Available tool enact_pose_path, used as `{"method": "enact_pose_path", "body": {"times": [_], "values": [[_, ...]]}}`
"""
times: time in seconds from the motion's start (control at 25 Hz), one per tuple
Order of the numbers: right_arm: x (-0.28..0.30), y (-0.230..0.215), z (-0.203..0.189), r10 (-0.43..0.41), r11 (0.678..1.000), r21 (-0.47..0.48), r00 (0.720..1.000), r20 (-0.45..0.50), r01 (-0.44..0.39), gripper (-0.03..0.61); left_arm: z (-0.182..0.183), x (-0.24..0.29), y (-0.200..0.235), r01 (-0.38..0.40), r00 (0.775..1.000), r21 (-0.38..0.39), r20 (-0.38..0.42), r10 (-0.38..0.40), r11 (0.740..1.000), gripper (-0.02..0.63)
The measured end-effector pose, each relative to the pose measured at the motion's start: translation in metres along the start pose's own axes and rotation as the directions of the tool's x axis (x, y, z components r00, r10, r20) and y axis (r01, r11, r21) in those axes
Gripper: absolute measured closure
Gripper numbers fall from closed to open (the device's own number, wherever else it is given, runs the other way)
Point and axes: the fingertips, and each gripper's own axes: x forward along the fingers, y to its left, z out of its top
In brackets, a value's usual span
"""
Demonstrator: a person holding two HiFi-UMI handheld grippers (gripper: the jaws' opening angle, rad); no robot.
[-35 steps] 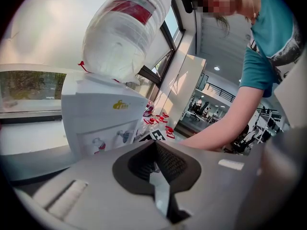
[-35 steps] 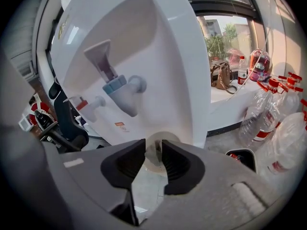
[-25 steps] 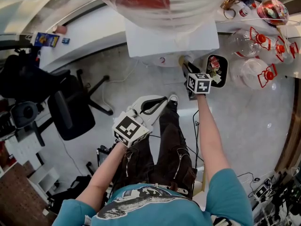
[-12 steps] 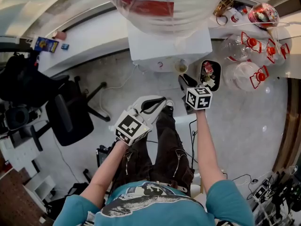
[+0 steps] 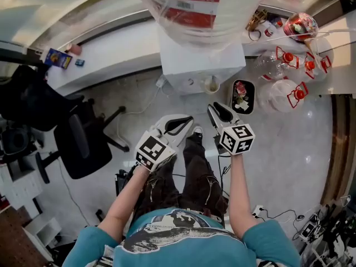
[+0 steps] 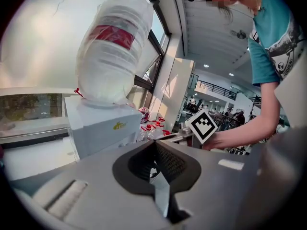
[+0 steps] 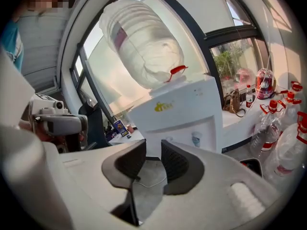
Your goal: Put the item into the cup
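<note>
- The right gripper (image 5: 218, 111) (image 7: 153, 153) is released. Its jaws stand a little apart, have just been closing somewhat, and nothing is between them.
- The left gripper (image 5: 189, 121) (image 6: 154, 150) is clenched, pads together. Nothing held can be made out.
- The cup (image 5: 211, 85) (image 7: 196, 139) stands upright in the recess of the water dispenser (image 5: 200, 65), ahead of the right gripper and apart from it. Only bare floor (image 5: 186, 102) lies between them.
- A black tray (image 5: 243, 96) lies just right of the cup and holds small red and white things. Which of them is the item cannot be told.
- Clear bottles (image 5: 289, 90) with red caps stand right of the tray.
- A wrapped water bottle (image 5: 189, 4) sits on the dispenser.
- An office chair (image 5: 83, 138) stands well to the left, near a white counter (image 5: 111, 52).
- Both arms reach forward over the person's legs. Both grippers point at the dispenser, tipped slightly down, the right one ahead of the left.
</note>
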Motion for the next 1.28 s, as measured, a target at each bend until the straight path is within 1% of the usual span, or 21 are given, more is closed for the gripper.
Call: {"method": "enact_pose_path", "body": {"times": [0.2,0.32,0.48,0.72,0.8,1.0,1.16,1.28], "values": [[-0.019,0.038,0.031,0.032,0.998,-0.052,0.998,0.058,-0.029,0.479,0.008,-0.027,-0.007,-0.008,1.000,0.026,0.008,0.008,1.000,0.608],[-0.030,0.065,0.049,0.045,0.995,-0.096,0.995,0.091,-0.036,0.479,0.016,-0.049,-0.011,-0.020,1.000,0.058,0.024,0.019,0.998,0.609],[-0.045,0.104,0.064,0.064,0.991,-0.125,0.990,0.128,-0.048,0.479,0.024,-0.081,-0.015,-0.040,0.998,0.091,0.055,0.035,0.995,0.609],[-0.063,0.156,0.061,0.065,0.987,-0.154,0.986,0.151,-0.041,0.479,0.023,-0.130,-0.019,-0.048,0.996,0.087,0.084,0.041,0.995,0.609],[-0.065,0.171,0.058,0.061,0.987,-0.159,0.985,0.159,-0.035,0.493,0.020,-0.147,-0.019,-0.049,0.995,0.087,0.089,0.041,0.995,0.609],[-0.069,0.202,0.050,0.044,0.985,-0.172,0.982,0.186,-0.012,0.502,0.005,-0.183,-0.023,-0.027,0.997,0.090,0.078,0.020,0.996,0.609],[-0.070,0.229,0.045,0.040,0.981,-0.196,0.980,0.193,-0.001,0.502,-0.003,-0.208,-0.023,-0.019,0.997,0.070,0.075,0.013,0.997,0.609],[-0.073,0.249,0.043,0.040,0.975,-0.223,0.981,0.190,0.004,0.502,-0.007,-0.223,-0.024,-0.013,0.996,0.057,0.087,0.008,0.998,0.609]]}}
